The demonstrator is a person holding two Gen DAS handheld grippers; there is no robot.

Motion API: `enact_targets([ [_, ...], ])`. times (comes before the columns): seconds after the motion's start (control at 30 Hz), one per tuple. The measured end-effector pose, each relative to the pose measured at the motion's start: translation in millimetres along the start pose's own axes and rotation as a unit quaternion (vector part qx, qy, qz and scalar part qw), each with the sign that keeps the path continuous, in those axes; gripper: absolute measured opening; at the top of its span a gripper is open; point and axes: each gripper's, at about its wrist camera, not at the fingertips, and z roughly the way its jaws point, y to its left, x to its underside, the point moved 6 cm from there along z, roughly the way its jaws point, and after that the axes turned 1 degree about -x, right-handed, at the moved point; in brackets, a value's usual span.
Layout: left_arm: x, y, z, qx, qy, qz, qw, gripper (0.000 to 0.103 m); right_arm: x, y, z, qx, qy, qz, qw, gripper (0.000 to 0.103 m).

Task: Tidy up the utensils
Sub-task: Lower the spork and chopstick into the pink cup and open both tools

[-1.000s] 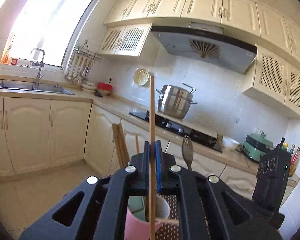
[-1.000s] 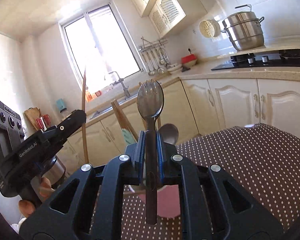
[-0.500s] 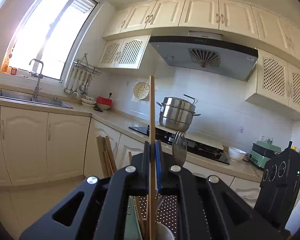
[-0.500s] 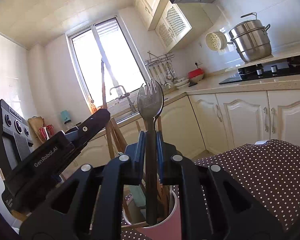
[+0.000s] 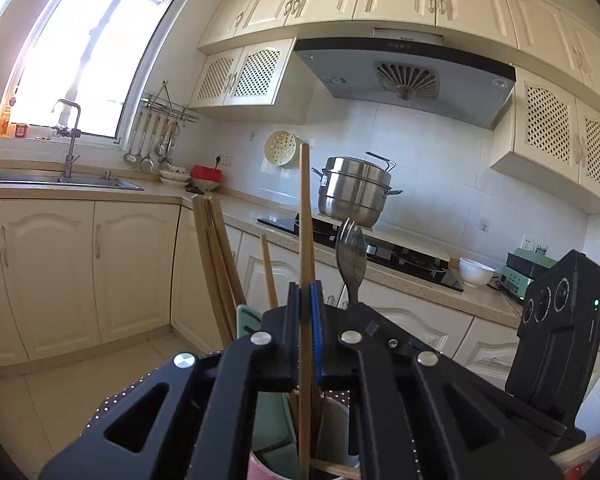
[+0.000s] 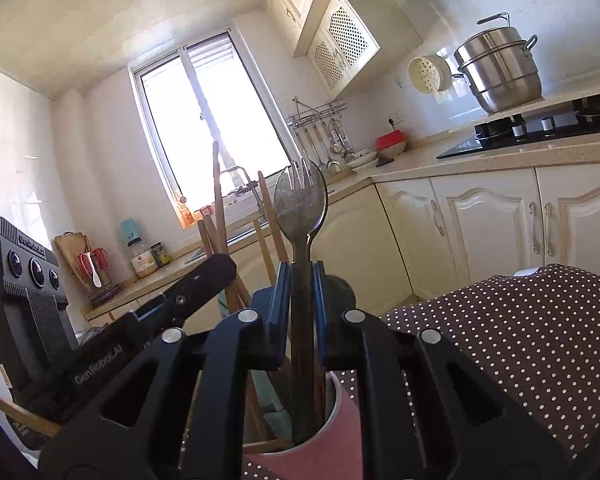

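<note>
Two grippers over pink cup (image 6: pixel 320 440): left gripper (image 5: pixel 305 300) pinches chopstick (image 5: pixel 305 216), right gripper (image 6: pixel 302 280) pinches spork (image 6: pixel 300 200); crowded cup at 6 o'clock may tip.

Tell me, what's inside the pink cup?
Inside the round pink cup stand wooden chopsticks, a pale green flat utensil and the lower ends of a grey spork and another chopstick. The claws cover the cup's bottom.

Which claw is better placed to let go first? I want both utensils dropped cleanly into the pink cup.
Probably the right claw: its spork already reaches into the pink cup. The left claw holds its chopstick inside too, but beside crowded sticks.
</note>
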Motion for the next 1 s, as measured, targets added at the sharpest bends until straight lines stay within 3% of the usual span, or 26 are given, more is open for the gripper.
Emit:
enact_targets([
  [0.33, 12.8, 4.2, -17.7, 0.009, 0.043, -0.002, 0.9990, 0.007, 6.8, 14.1, -19.4, 0.008, 0.013, -0.019, 1.000, 0.012],
  [0.37, 14.7, 4.3, -17.9, 0.014, 0.055, -0.005, 0.9984, 0.010, 6.8, 15.0, -22.4, 0.009, 0.013, -0.018, 1.000, 0.012],
  [0.47, 17.0, 5.6, -24.2, 0.005, 0.058, -0.004, 0.9983, 0.040, 2.1, 15.0, -31.7, 0.025, 0.004, -0.017, 1.000, 0.012],
  [0.77, 13.5, 7.8, -59.6, -0.019, 0.070, 0.002, 0.9974, 0.063, -7.5, 16.3, -66.6, 0.067, -0.006, -0.008, 0.998, 0.012],
  [1.0, 7.2, -10.9, -115.1, -0.054, 0.060, 0.051, 0.9954, 0.076, -0.4, 34.7, -113.8, 0.145, 0.011, -0.014, 0.989, 0.013],
])
